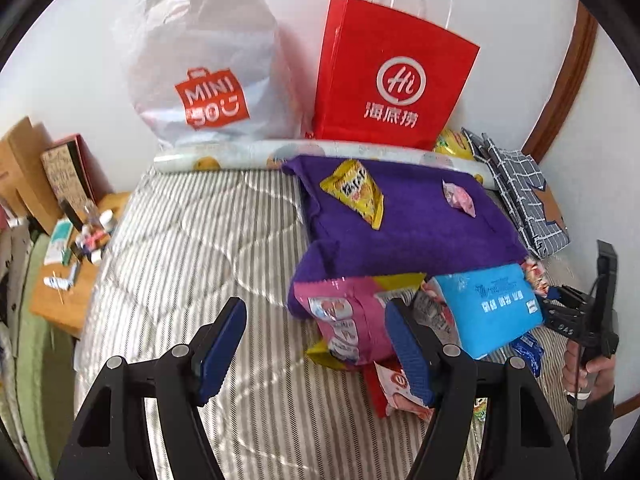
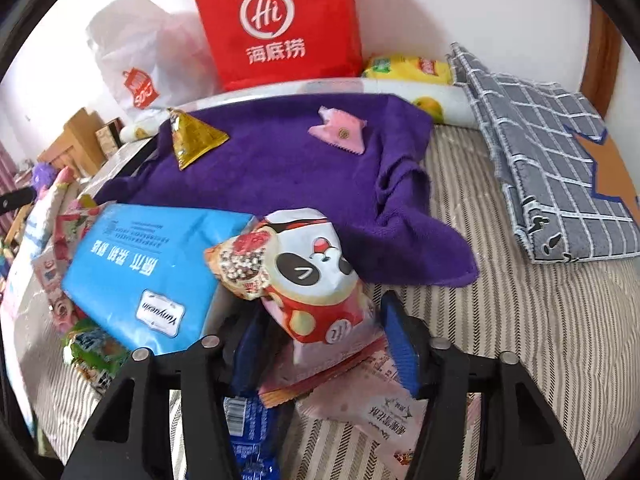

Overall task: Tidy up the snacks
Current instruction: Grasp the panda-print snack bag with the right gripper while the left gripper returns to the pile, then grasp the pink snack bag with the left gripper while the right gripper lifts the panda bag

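Looking along my left claw (image 1: pixel 316 344), I see its blue pads spread wide with nothing between them, hovering over the striped bed (image 1: pixel 192 240) just beside the snack heap. The pink snack bag (image 1: pixel 346 320) lies right ahead of it, half under the edge of the purple towel (image 1: pixel 420 220), and a red-and-white packet (image 1: pixel 394 390) sits on the bed near the right pad.

My right claw (image 2: pixel 324 344) is also released, its pads standing either side of the panda snack bag (image 2: pixel 312 276) without pressing it; the bag rests on a pile of flatter pink wrappers (image 2: pixel 360 396). Touching it on the left is the blue tissue pack (image 2: pixel 148 276), tilted over more snacks.

On the purple towel lie a yellow triangular packet (image 2: pixel 192 138) and a small pink packet (image 2: pixel 340 134), well apart from each other. Behind the towel, against the wall, stand the red paper bag (image 2: pixel 276 24) and the white plastic bag (image 2: pixel 140 60). A folded grey checked cloth (image 2: pixel 552 176) lies on the bed to the right.
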